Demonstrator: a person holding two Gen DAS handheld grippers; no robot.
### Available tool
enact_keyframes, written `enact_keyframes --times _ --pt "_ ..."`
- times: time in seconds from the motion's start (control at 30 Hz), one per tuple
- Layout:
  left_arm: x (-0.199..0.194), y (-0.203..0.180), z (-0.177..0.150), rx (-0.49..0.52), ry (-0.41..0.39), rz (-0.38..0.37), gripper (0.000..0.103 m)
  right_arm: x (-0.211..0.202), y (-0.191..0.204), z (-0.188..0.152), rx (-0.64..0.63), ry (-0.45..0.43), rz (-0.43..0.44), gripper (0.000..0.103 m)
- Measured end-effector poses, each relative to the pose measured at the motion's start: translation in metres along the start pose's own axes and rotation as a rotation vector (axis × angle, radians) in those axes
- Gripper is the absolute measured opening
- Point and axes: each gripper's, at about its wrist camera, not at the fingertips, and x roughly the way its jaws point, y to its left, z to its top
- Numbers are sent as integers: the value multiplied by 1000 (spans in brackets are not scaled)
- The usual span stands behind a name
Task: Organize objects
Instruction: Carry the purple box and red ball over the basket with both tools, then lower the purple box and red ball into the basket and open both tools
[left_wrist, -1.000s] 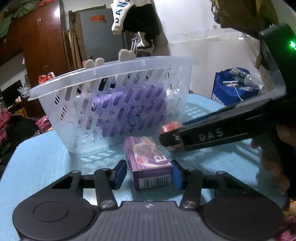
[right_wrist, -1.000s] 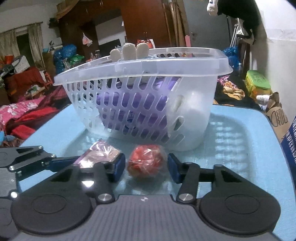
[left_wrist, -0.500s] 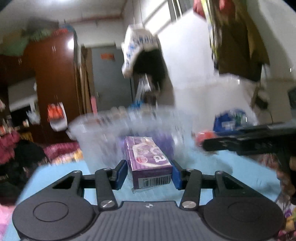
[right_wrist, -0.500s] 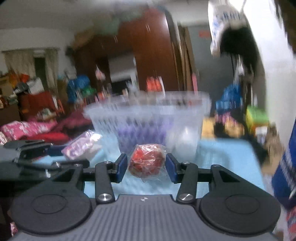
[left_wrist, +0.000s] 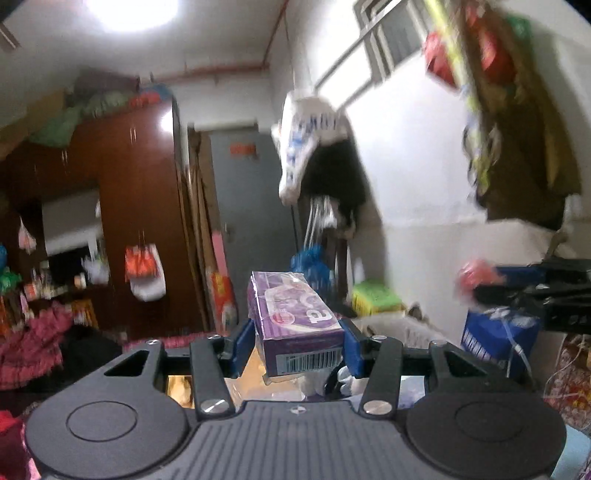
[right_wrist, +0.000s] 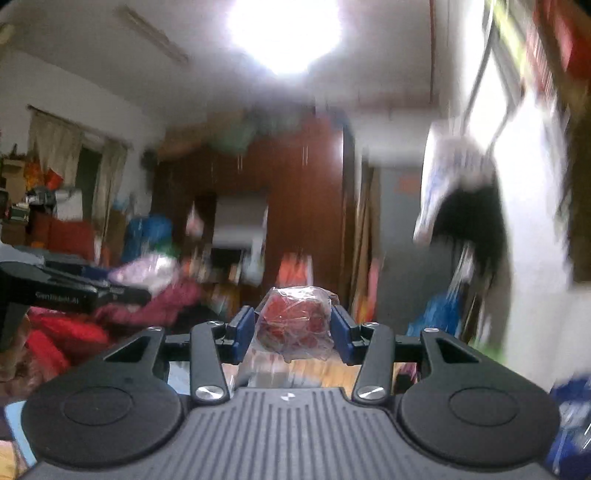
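Both my grippers lifted high, each carrying one item
My left gripper (left_wrist: 297, 345) clamps the purple box (left_wrist: 295, 325) by its sides for level carrying; my right gripper (right_wrist: 293, 334) pinches the wrapped red ball (right_wrist: 293, 323)

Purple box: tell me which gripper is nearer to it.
Left. The left gripper is shut on the purple box, blue pads against both sides. The right gripper holds the red wrapped item apart, off to the left gripper's right.

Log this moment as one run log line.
left gripper: shut on purple box | right gripper: shut on red wrapped item | both raised
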Motion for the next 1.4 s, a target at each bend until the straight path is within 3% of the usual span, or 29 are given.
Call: enact_keyframes --times 0.1,0.17,0.27,0.47,0.6,0.83,1.07,1.13,1.23,1.33,1.4 --pt "57 4 3 -4 187 -12 53 61 -27 1 106 200 -47 49" --pt "86 7 2 -9 269 -2 53 90 -41 -2 168 300 -60 49" --pt "116 10 -2 -5 366 3 53 113 -49 -6 188 375 -67 49" --pt "137 22 -10 -8 447 -2 53 137 -48 -6 203 479 -52 49" --pt "145 26 -18 -3 495 -21 53 128 -46 -10 178 522 -62 49" --pt "154 34 -24 -43 518 -18 53 143 -55 -19 183 601 -63 49" --pt "158 39 -24 -84 491 -31 54 146 -51 -17 169 620 -70 53" --pt "158 41 -25 -89 471 -34 56 147 -50 -16 162 619 -67 59" --pt "156 42 -26 -105 449 -63 70 146 -46 -15 139 596 -69 74" --pt "140 40 -24 -95 373 -40 82 136 -44 -10 128 545 -62 87" --pt "124 39 -22 -91 300 -13 84 125 -43 -5 119 487 -79 103"
